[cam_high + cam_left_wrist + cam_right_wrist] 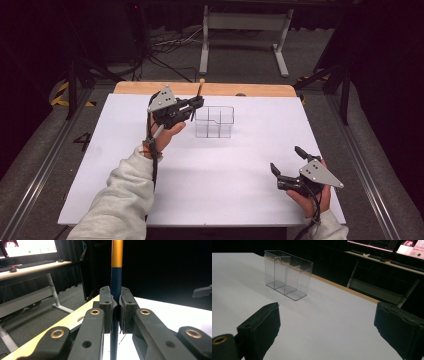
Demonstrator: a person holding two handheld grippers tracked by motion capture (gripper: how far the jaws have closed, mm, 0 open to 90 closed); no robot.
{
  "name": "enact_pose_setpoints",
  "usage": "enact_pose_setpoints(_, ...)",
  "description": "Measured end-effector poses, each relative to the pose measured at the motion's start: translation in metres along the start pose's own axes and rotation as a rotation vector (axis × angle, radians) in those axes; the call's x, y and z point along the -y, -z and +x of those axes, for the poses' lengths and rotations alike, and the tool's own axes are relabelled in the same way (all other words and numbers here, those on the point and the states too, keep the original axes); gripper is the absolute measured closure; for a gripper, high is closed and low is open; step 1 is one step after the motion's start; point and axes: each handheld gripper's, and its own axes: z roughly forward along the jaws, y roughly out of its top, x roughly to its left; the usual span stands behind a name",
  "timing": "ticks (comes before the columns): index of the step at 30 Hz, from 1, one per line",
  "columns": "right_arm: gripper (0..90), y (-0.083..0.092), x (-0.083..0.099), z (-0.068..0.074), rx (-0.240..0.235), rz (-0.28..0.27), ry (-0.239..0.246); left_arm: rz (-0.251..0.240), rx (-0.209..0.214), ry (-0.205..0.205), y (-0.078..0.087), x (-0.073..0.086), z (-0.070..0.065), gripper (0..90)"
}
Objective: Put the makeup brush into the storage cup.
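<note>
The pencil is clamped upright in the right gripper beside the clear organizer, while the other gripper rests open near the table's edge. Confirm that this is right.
Not quite: the left gripper clamps the pencil, as the left gripper view shows. It is upright beside the clear organizer; the right gripper is the one resting open.

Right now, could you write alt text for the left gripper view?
The left gripper clamps an upright pen, dark blue below and orange above. Behind lie a white table with a wooden edge, and a desk at left.
</note>
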Motion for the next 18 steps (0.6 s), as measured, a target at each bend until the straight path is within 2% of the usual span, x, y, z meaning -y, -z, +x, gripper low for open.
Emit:
enact_pose_setpoints(4, 8.1, 0.0, 0.0, 0.0, 0.009, 0.013, 0.002, -0.028, 0.017, 0.025, -0.009, 0.003, 0.003, 82.6)
enact_pose_setpoints(7, 8.2, 0.0, 0.001, -0.001, 0.014, 0.012, -0.003, -0.023, 0.011, 0.03, -0.016, 0.002, 0.004, 82.6)
enact_pose_setpoints(18, 8.4, 0.002, 0.0, -0.002, 0.016, 0.003, -0.005, -0.023, 0.019, 0.021, -0.04, -0.014, -0.001, 82.6)
